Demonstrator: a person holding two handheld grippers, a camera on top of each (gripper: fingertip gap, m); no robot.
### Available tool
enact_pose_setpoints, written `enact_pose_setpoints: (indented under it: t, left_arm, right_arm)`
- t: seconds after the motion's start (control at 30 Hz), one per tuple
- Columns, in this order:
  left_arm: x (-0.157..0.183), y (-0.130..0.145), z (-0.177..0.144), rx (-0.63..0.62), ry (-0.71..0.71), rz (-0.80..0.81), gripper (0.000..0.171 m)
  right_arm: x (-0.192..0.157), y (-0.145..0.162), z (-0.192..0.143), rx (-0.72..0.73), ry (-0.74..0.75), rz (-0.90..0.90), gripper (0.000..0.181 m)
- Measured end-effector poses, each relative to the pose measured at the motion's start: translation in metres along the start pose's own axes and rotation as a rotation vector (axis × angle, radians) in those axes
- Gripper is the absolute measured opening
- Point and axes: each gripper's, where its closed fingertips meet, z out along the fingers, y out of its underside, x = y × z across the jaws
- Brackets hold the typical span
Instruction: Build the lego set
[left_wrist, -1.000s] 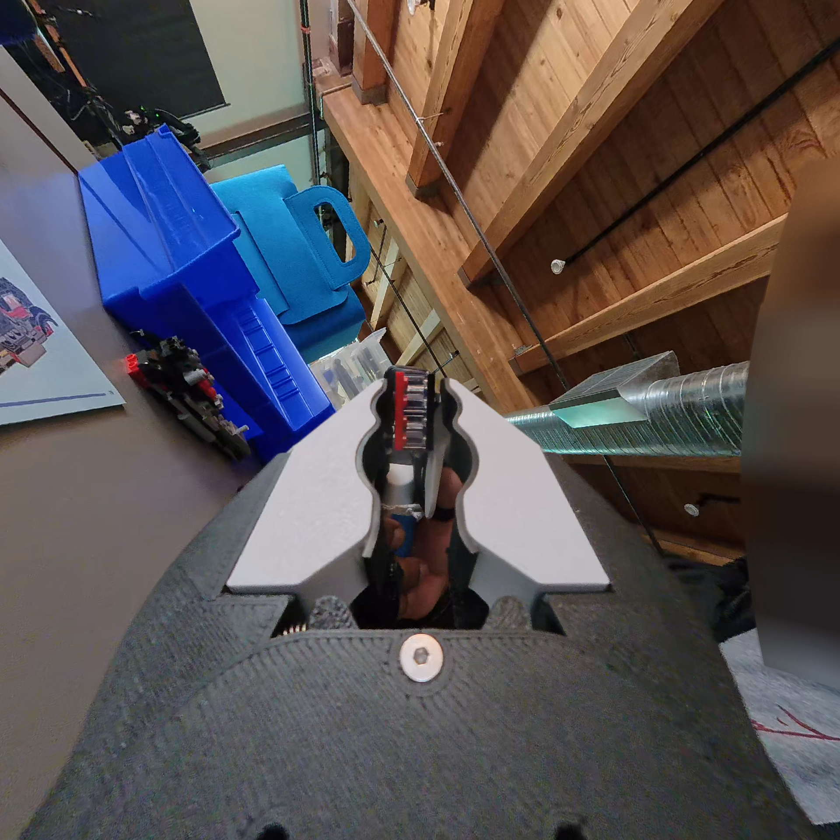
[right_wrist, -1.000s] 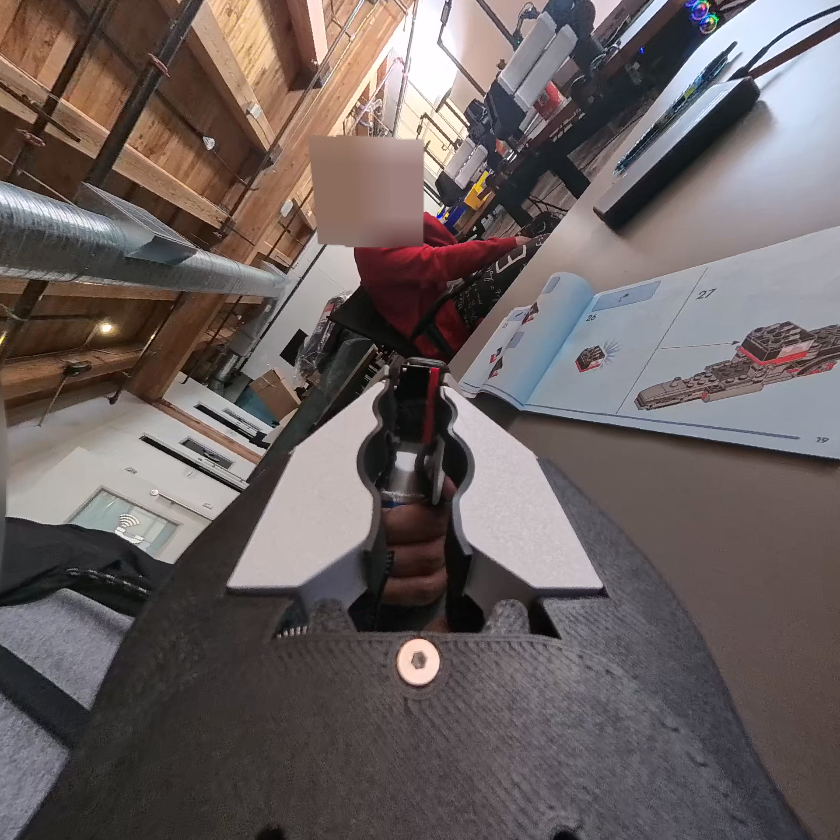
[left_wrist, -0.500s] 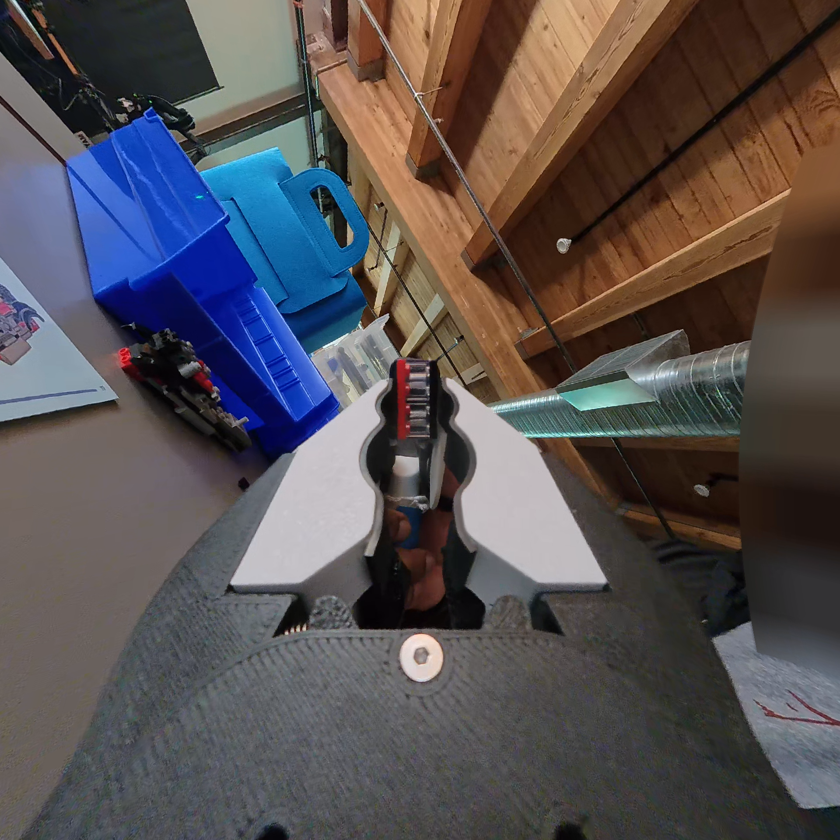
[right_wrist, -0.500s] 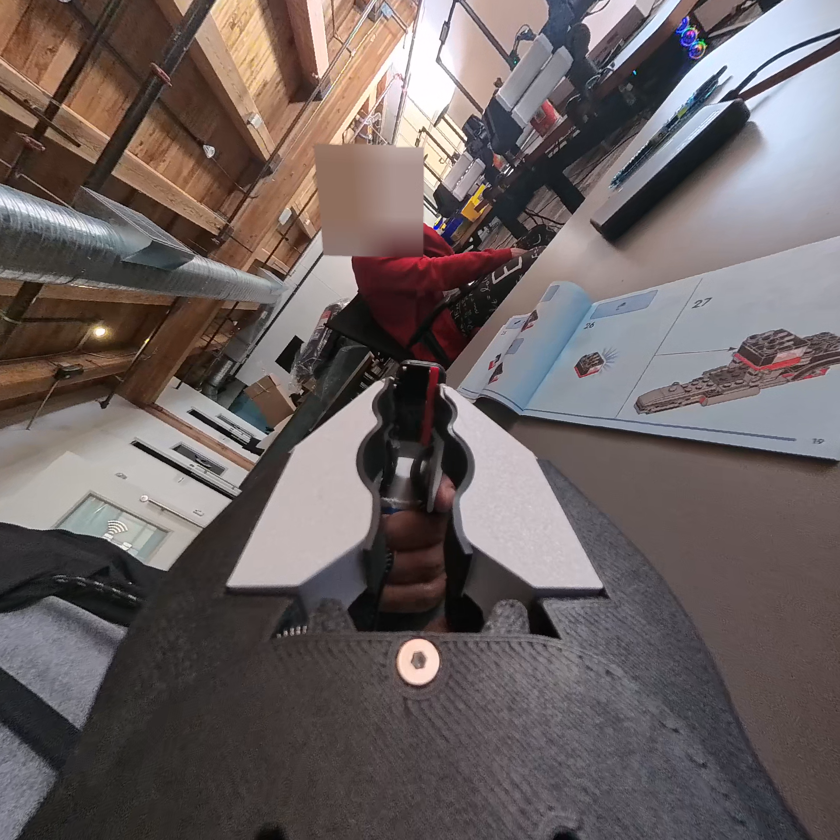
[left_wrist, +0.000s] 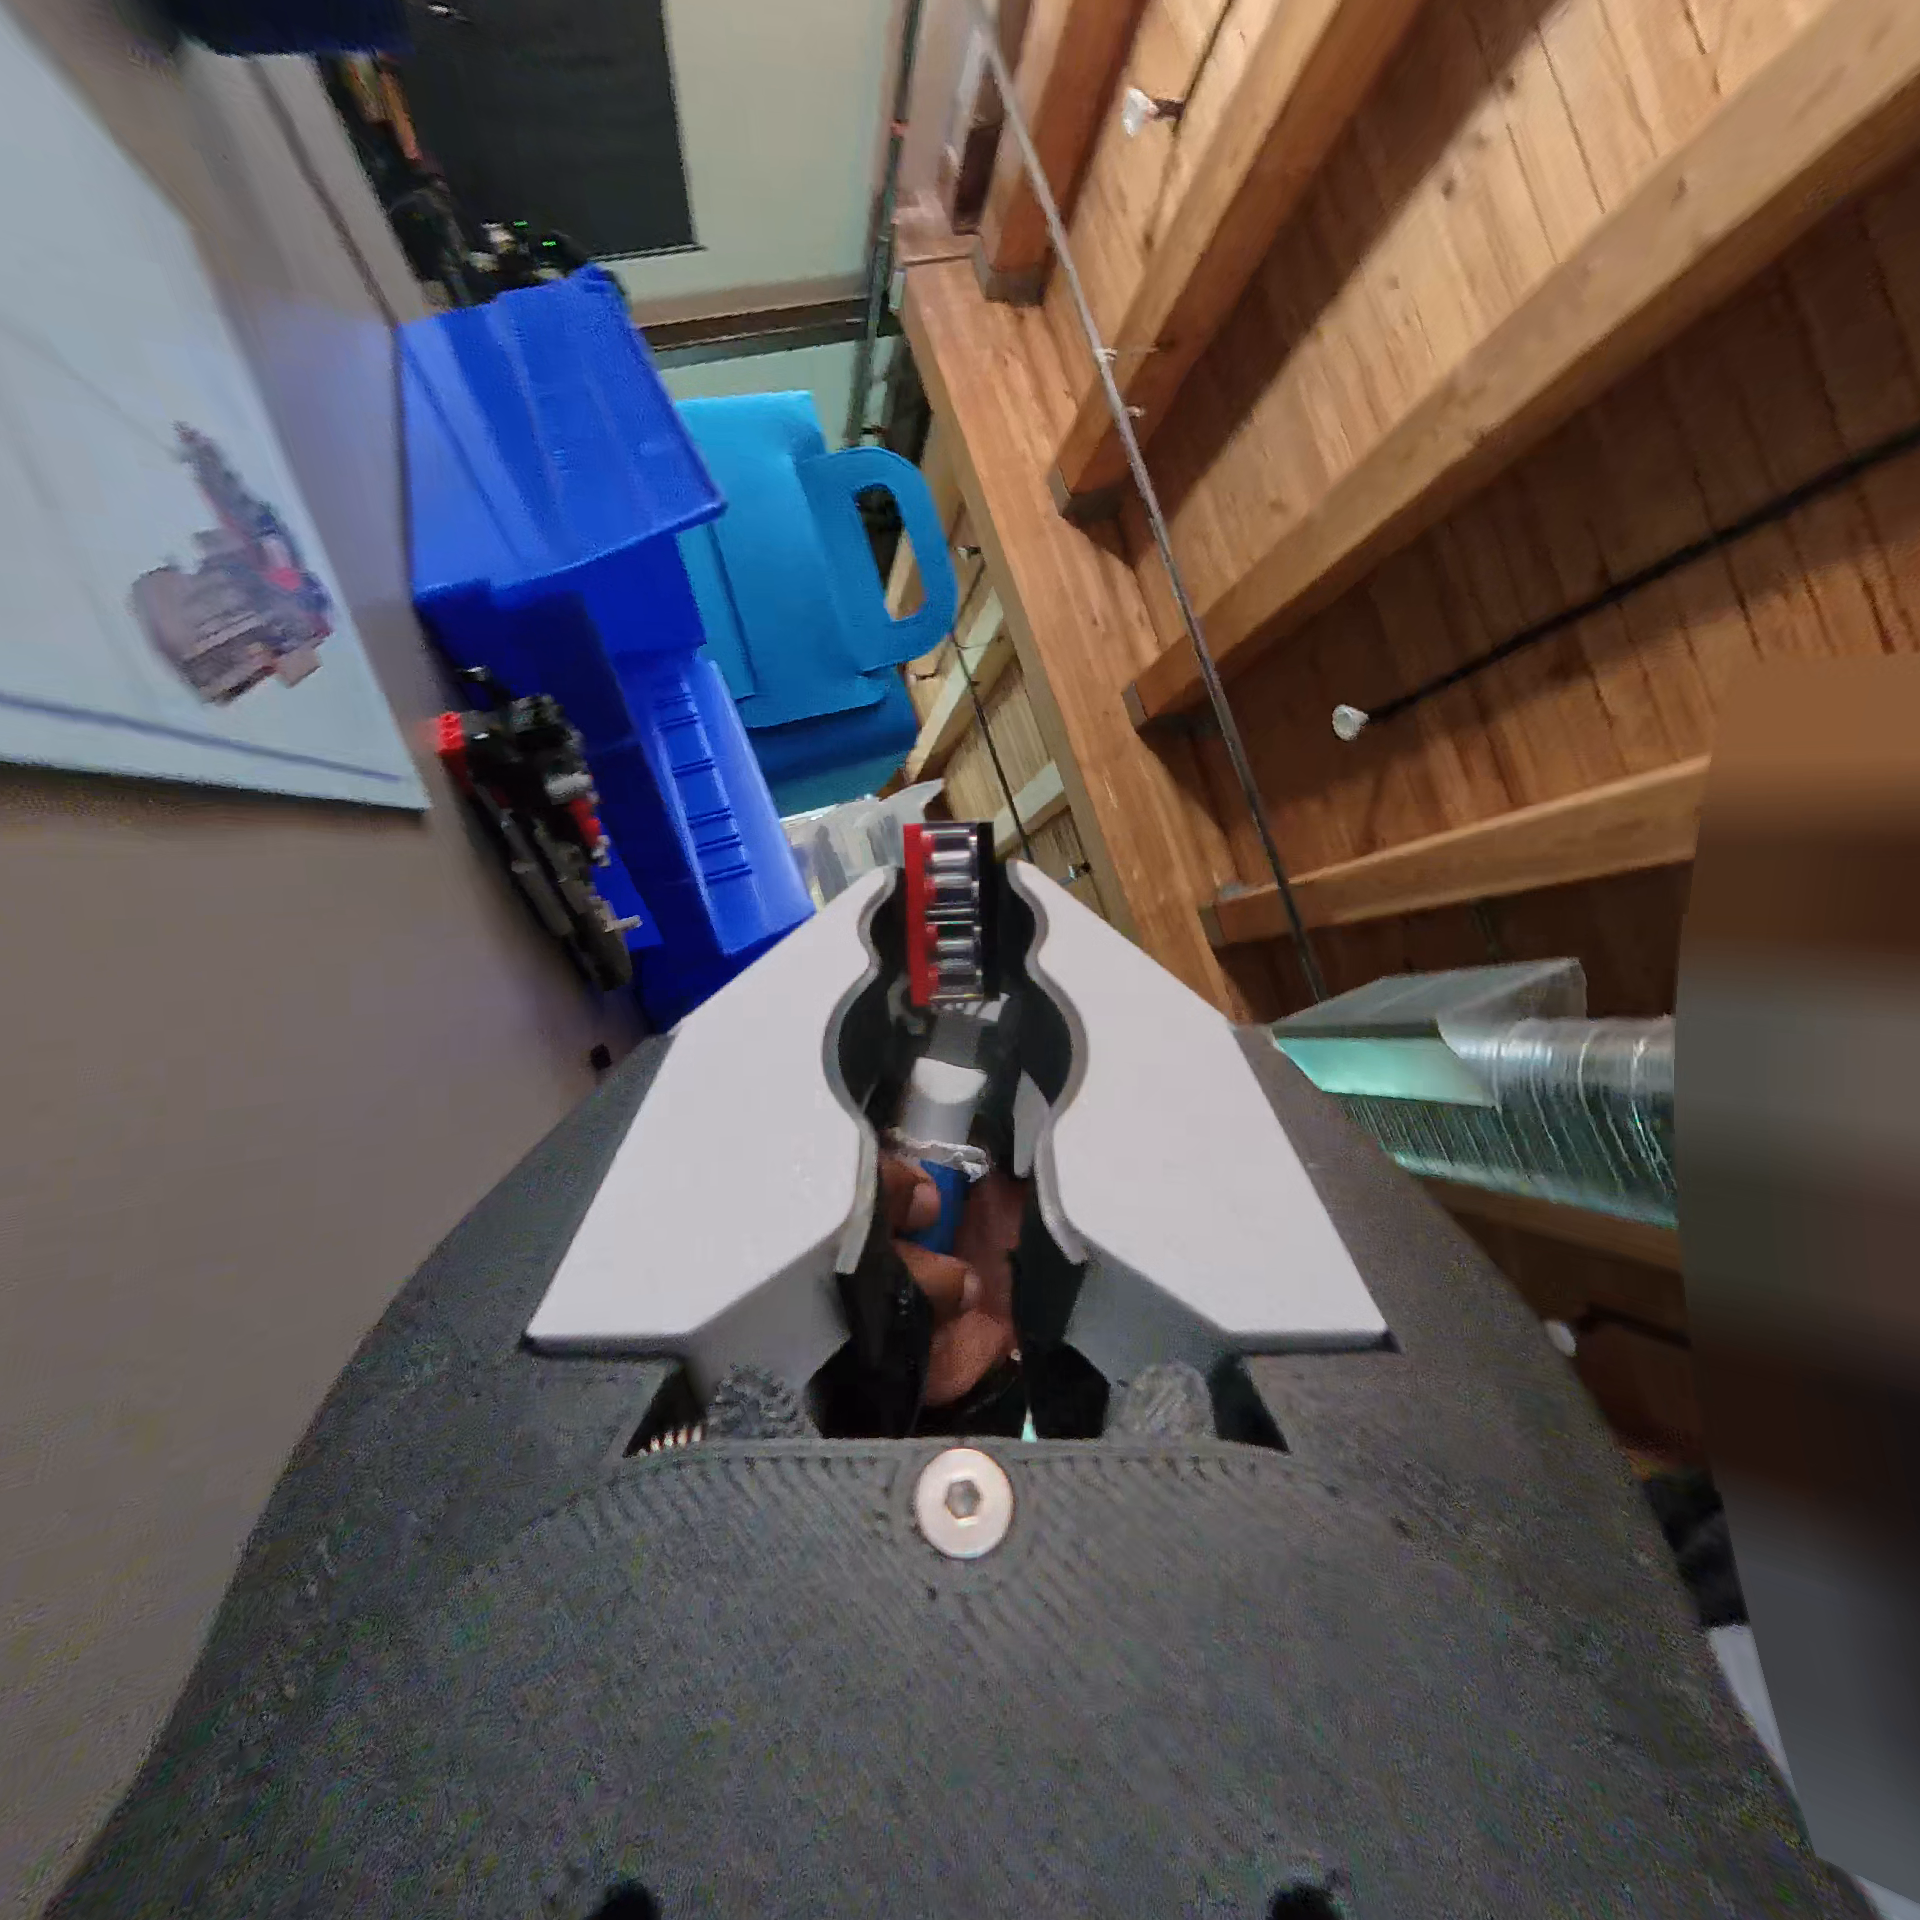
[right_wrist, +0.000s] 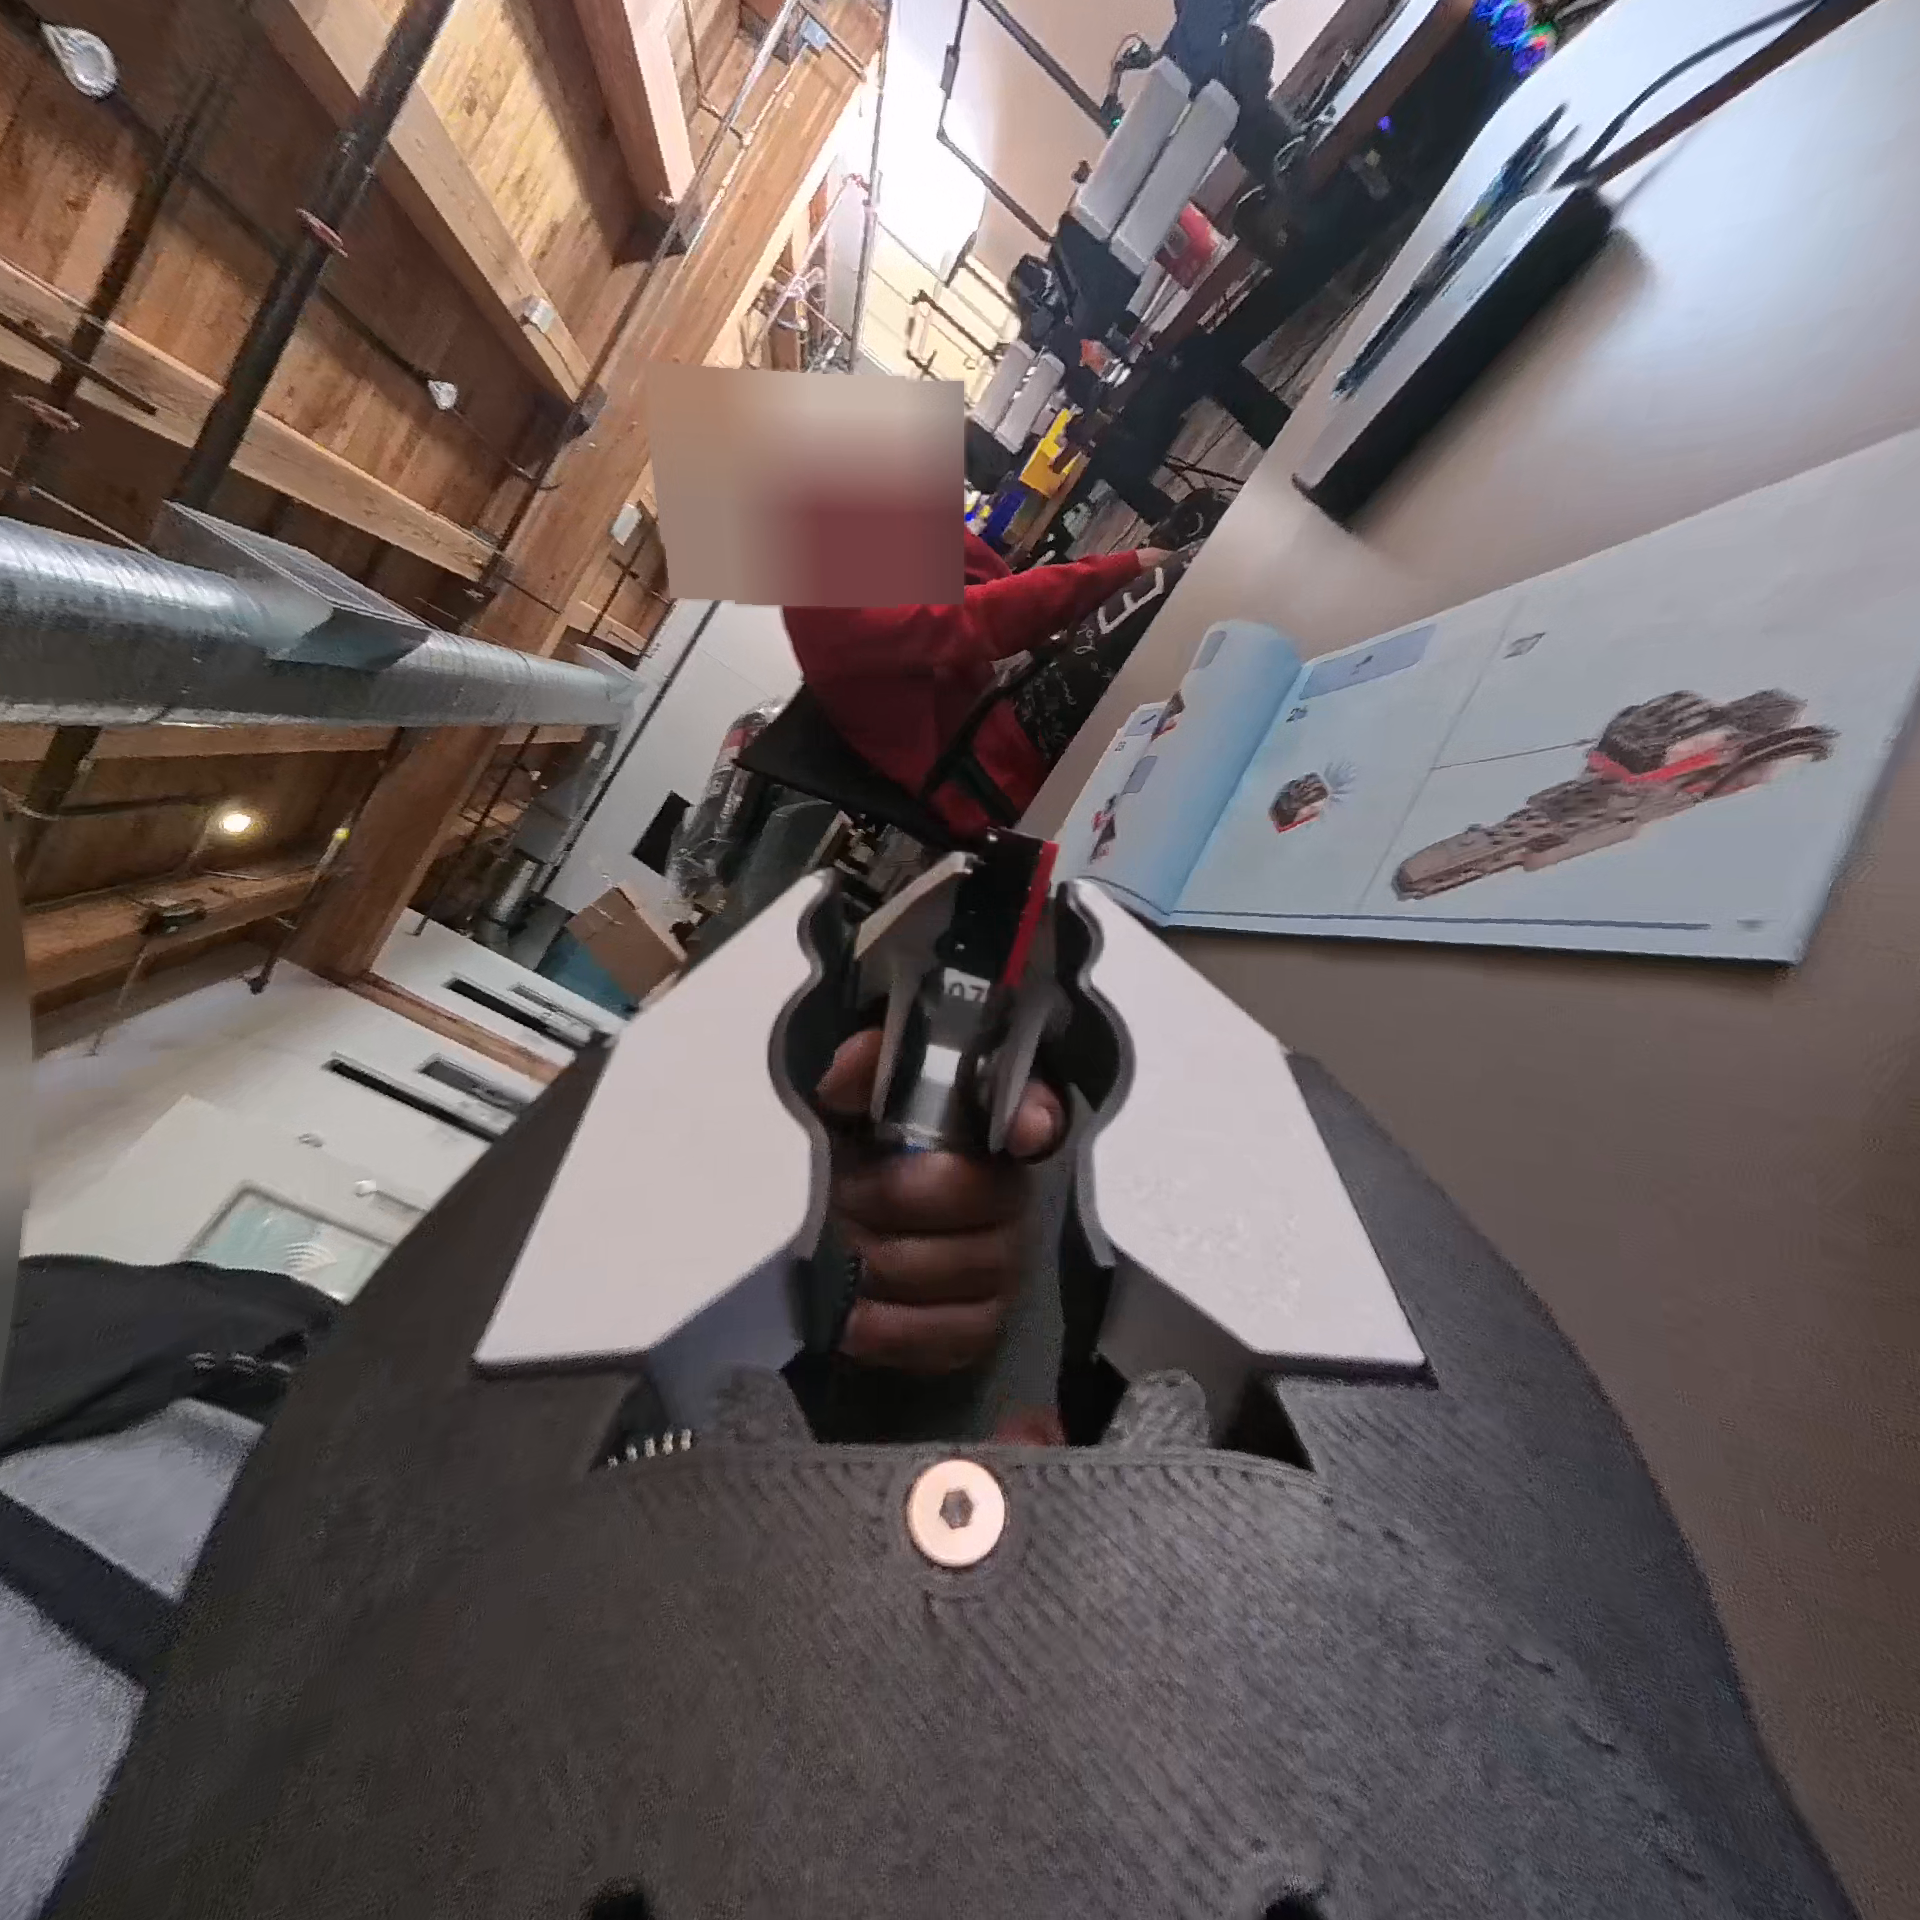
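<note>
Lego piece (left_wrist: 948, 914) red and grey, clamped at the tip of my left gripper (left_wrist: 951, 920), my right gripper (right_wrist: 951, 914) parted around it, partly built model (left_wrist: 540, 821) against the blue bin (left_wrist: 561, 540), instruction booklet (right_wrist: 1507, 790) open on the table (right_wrist: 1558, 1195) beside that bin.

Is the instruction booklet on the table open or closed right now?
Open. The instruction booklet lies spread flat on the table, two pages showing, with further pages curling up at its far side.
</note>
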Motion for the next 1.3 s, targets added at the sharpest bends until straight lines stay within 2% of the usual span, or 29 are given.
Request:
enact_pose_setpoints:
  t: [0.13, 0.4, 0.6, 0.73, 0.9, 1.07, 1.17, 1.3]
  left_arm:
    - [-0.013, -0.002, -0.007, 0.024, -0.088, -0.051, 0.017]
    - [-0.029, 0.007, -0.008, -0.003, -0.207, -0.054, 0.017]
    - [-0.034, 0.020, -0.003, -0.036, -0.233, -0.052, 0.017]
    - [-0.034, 0.026, 0.000, -0.052, -0.232, -0.047, 0.017]
    - [-0.035, 0.029, 0.002, -0.060, -0.239, -0.041, 0.017]
    - [-0.035, 0.029, 0.001, -0.058, -0.237, -0.044, 0.017]
    - [-0.036, 0.029, 0.001, -0.058, -0.236, -0.046, 0.017]
    - [-0.037, 0.028, 0.001, -0.057, -0.244, -0.039, 0.017]
  right_arm:
    - [0.017, 0.003, -0.043, -0.064, 0.148, -0.113, 0.040]
    - [0.058, 0.031, -0.178, -0.326, 0.628, -0.446, 0.030]
    - [0.065, 0.073, -0.231, -0.485, 0.710, -0.460, 0.031]
    - [0.065, 0.094, -0.236, -0.554, 0.681, -0.491, 0.031]
    - [0.066, 0.103, -0.224, -0.592, 0.644, -0.573, 0.030]
    - [0.069, 0.103, -0.208, -0.607, 0.631, -0.626, 0.009]
    - [0.063, 0.093, -0.187, -0.570, 0.585, -0.650, 0.009]
    - [0.044, 0.068, -0.134, -0.472, 0.476, -0.717, 0.009]
